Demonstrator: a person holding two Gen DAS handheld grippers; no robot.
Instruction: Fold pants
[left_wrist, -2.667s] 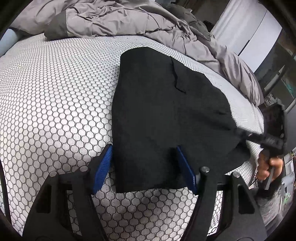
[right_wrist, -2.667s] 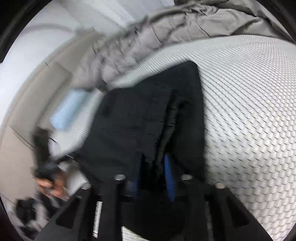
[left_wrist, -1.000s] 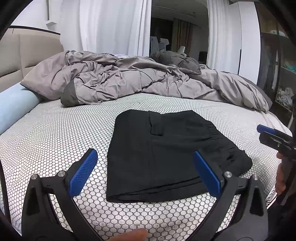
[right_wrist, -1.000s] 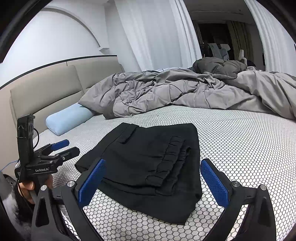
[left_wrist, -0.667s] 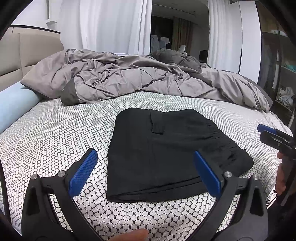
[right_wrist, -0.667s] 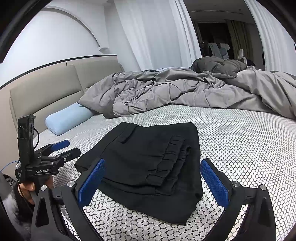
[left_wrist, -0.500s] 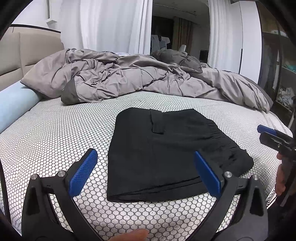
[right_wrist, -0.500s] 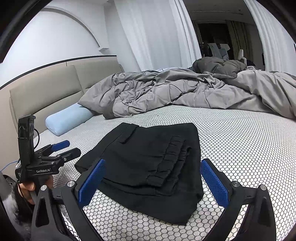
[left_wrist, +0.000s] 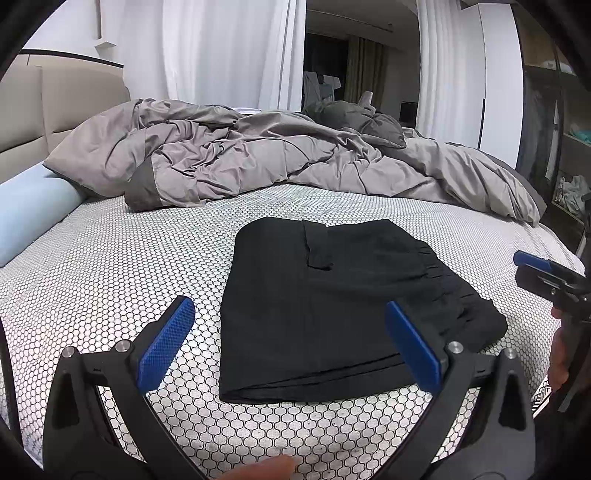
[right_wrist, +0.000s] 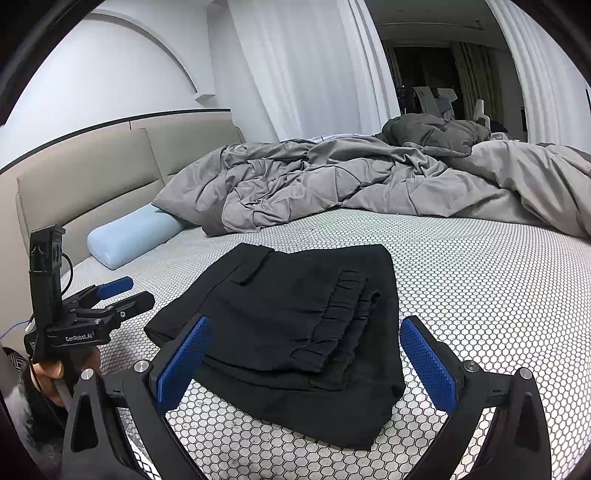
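Pants (left_wrist: 332, 306) sit folded in a compact stack mid-frame on the bed (left_wrist: 110, 280). Left gripper (left_wrist: 288, 343) and right gripper (right_wrist: 306, 358): fingers spread wide, holding nothing, clear of the fabric. Fold looks done; if tidying, square the bunched waistband edge only, no dragging.

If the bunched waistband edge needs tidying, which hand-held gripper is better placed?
Probably the right hand-held gripper: the waistband ruffles of the folded pants lie between its open fingers. The left hand-held gripper faces the smooth fold.
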